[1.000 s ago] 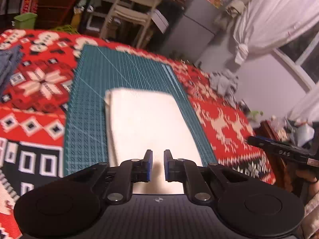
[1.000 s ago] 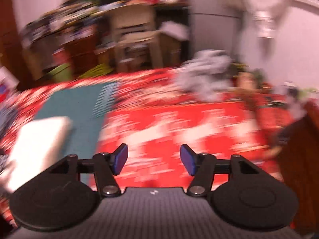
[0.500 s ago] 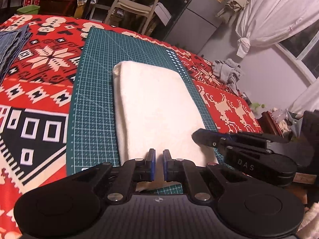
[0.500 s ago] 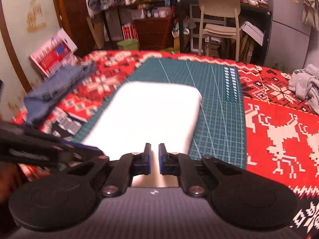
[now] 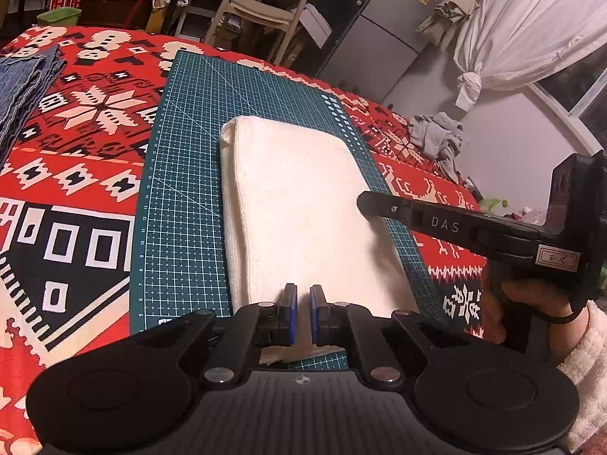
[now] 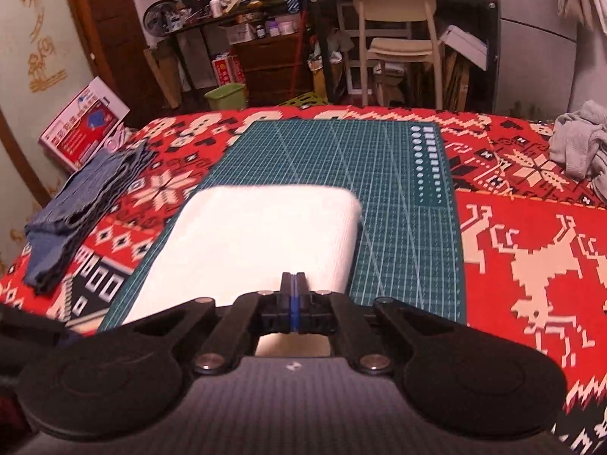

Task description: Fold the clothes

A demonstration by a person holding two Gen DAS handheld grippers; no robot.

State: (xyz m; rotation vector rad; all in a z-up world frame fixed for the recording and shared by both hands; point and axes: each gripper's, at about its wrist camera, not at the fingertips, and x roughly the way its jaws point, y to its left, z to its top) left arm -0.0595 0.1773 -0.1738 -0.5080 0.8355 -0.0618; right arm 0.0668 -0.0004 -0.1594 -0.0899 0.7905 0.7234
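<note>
Hand (image 5: 531, 303) behind right claw (image 5: 364, 203), only in left wrist view.

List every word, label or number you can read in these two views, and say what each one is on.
"DAS": on the arm of the right gripper, seen from the left wrist view.
"8-15" (handwritten, last digit unsure): white sticker on that gripper's body.
Ruler numbers along the cutting mat edge: too small to read.
Red and white box by the wall: print blurred, unreadable.
</note>
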